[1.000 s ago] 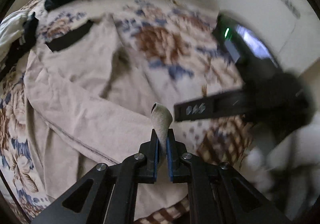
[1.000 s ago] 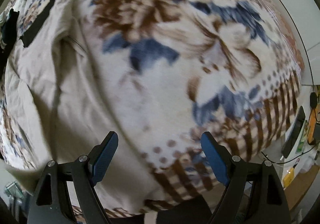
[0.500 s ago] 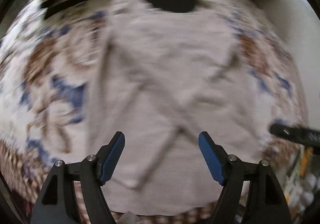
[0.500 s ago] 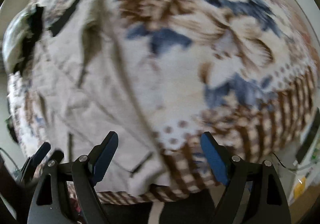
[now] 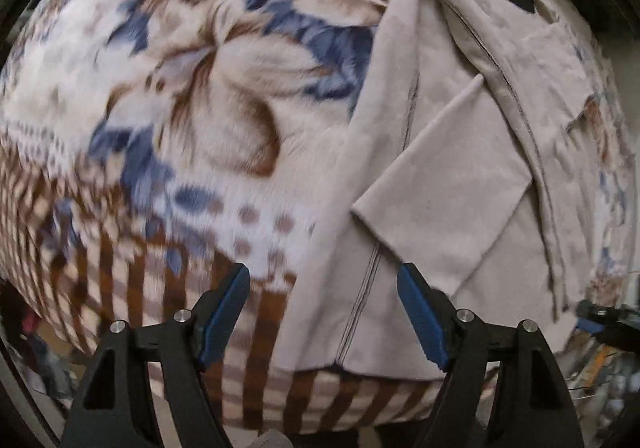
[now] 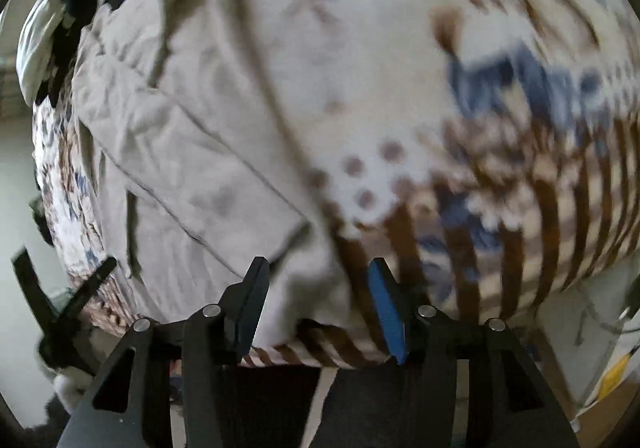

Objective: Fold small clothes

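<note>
Lying between left tool (image 5: pixel 322 312) jaws, beige garment (image 5: pixel 448 176) hem, on blanket (image 5: pixel 192 96)

Blanket pattern (image 6: pixel 500 96) motion-blurred (right wrist view), beige garment's (image 6: pixel 192 152) far end cut off

Soft, even daylight, no harsh shadows or glare. Strong fisheye bulge in both views, black vignette at the corners. Left wrist view fairly sharp on the beige garment (image 5: pixel 460 176), slight smear across the floral blanket (image 5: pixel 192 96). Right wrist view heavily motion-blurred, blanket pattern (image 6: pixel 500 96) streaked, garment folds (image 6: pixel 192 152) softened, edges dimmer.
</note>
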`<action>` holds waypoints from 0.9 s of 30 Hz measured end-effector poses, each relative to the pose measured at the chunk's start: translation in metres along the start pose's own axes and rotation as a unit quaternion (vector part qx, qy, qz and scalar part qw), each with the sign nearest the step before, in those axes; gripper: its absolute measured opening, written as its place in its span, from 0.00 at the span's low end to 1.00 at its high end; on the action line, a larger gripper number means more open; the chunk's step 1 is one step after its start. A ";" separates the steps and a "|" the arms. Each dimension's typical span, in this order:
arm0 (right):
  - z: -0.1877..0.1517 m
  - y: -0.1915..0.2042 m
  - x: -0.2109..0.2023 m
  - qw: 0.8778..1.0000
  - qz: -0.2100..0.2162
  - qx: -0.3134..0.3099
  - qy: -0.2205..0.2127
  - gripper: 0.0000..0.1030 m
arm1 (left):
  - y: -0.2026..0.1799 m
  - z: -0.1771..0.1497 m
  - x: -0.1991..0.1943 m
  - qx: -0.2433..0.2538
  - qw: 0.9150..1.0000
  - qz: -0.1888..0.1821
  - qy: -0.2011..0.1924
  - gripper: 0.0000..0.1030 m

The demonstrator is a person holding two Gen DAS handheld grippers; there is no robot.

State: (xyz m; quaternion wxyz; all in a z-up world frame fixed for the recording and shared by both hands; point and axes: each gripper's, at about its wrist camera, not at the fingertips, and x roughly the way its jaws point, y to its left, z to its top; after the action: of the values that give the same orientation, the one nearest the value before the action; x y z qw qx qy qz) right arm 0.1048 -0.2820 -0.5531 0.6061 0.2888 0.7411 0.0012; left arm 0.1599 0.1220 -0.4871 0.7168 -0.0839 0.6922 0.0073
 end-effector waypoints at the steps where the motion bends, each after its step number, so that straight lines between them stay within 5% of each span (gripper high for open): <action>1: -0.003 -0.011 0.006 1.000 0.015 0.009 0.012 0.53 | 0.004 -0.005 -0.001 -0.004 1.000 -0.011 0.000 0.73; 2: -0.005 -0.021 0.010 0.999 0.031 0.016 0.017 0.53 | 0.010 -0.011 -0.001 -0.006 1.000 -0.015 0.002 0.73; 3: -0.010 -0.025 0.013 0.999 0.048 0.017 0.018 0.41 | 0.015 -0.015 -0.002 -0.007 1.000 -0.017 0.004 0.73; 4: -0.014 -0.025 0.014 0.998 0.062 0.017 0.009 0.10 | 0.020 -0.021 -0.002 -0.007 1.000 -0.028 0.005 0.73; 5: -0.016 -0.023 0.013 0.997 0.071 0.016 0.003 0.06 | 0.025 -0.025 -0.004 -0.004 0.999 -0.035 0.004 0.73; 10: -0.026 -0.044 -0.016 0.997 0.043 0.046 -0.053 0.05 | 0.048 -0.049 -0.007 0.009 0.998 -0.066 0.004 0.72; 15: -0.026 -0.049 -0.019 0.995 0.086 0.049 -0.028 0.07 | 0.048 -0.053 0.005 0.011 0.997 -0.079 0.011 0.72; 19: -0.029 -0.062 -0.009 0.993 0.091 0.069 0.000 0.41 | 0.047 -0.059 0.011 0.010 0.996 -0.092 0.000 0.71; 20: -0.028 -0.055 -0.002 0.992 0.098 0.077 -0.007 0.41 | 0.047 -0.059 0.009 0.012 0.995 -0.096 -0.009 0.63; 23: -0.025 -0.068 0.006 0.987 0.129 0.095 -0.005 0.43 | 0.051 -0.059 0.007 0.022 0.995 -0.096 -0.012 0.18; 27: -0.031 -0.081 0.007 0.982 0.156 0.103 -0.024 0.38 | 0.065 -0.067 -0.001 0.011 0.992 -0.123 -0.022 0.04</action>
State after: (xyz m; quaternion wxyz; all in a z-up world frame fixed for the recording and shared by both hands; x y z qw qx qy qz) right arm 0.0420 -0.3358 -0.5797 0.5833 0.4615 0.6683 0.0120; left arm 0.0849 0.1779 -0.4950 0.7279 -0.1605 0.6609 -0.0868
